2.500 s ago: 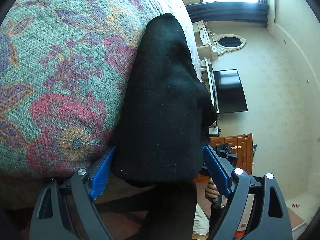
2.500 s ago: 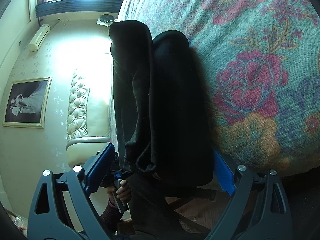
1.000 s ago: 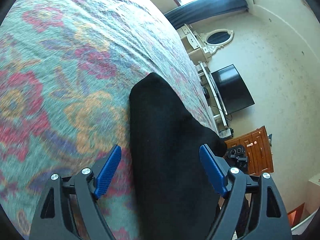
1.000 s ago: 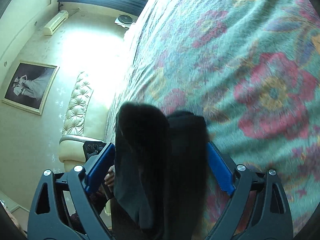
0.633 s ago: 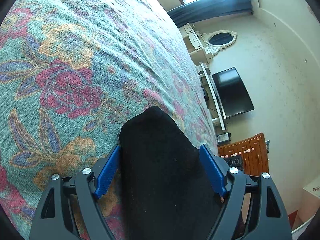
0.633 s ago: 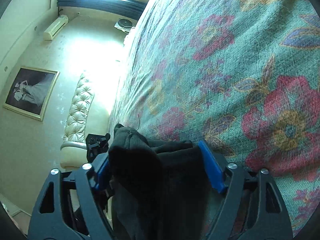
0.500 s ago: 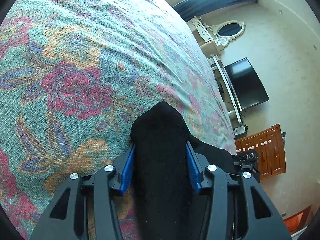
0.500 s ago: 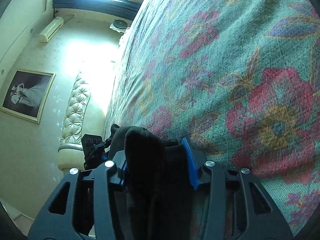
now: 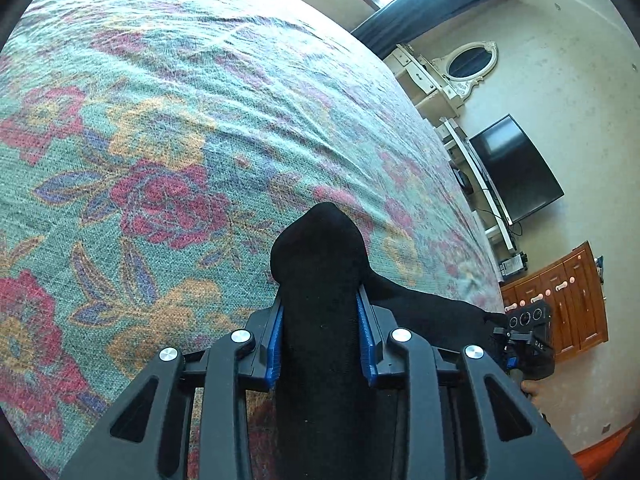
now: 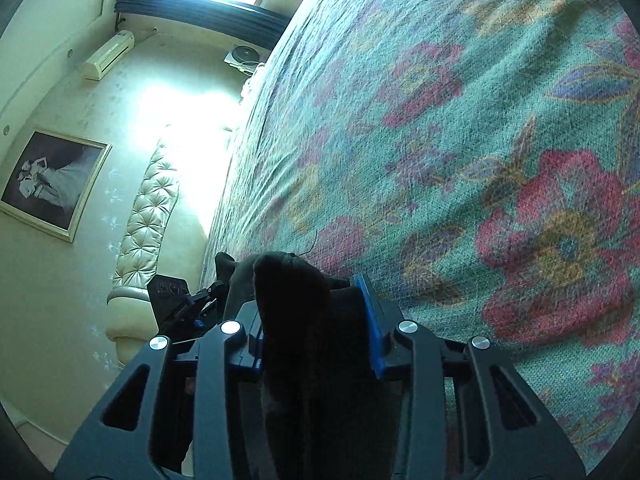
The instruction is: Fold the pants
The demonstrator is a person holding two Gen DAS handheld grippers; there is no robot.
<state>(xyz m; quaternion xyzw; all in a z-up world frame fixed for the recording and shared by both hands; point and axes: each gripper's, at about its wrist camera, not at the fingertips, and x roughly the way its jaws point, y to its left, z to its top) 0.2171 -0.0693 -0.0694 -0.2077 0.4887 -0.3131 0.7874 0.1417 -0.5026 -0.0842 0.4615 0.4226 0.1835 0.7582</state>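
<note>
The black, soft knit pants lay bunched at the near edge of the bed, on the woven teal bedspread with red and orange flowers. A thick fold of the dark cloth rose between the blue pads of the left tool, whose jaws were pressed in against the fabric from both sides, clamped on it. More of the black cloth trailed off to the right from that fold toward the right tool, seen small at the bed's edge in the left wrist view, with a bit of a hand below it.

In the right wrist view the pants stood as a doubled ridge of cloth between the pads of the right tool; those jaws too were drawn in tight on the fabric. The left tool showed as a dark block just beyond, to the left.

Around the bed: a black flat television screen on the cream wall, an oval mirror in a white carved frame, a brown wooden cabinet with pale knobs, a cream tufted headboard, a framed black-and-white picture, and a white wall air conditioner.
</note>
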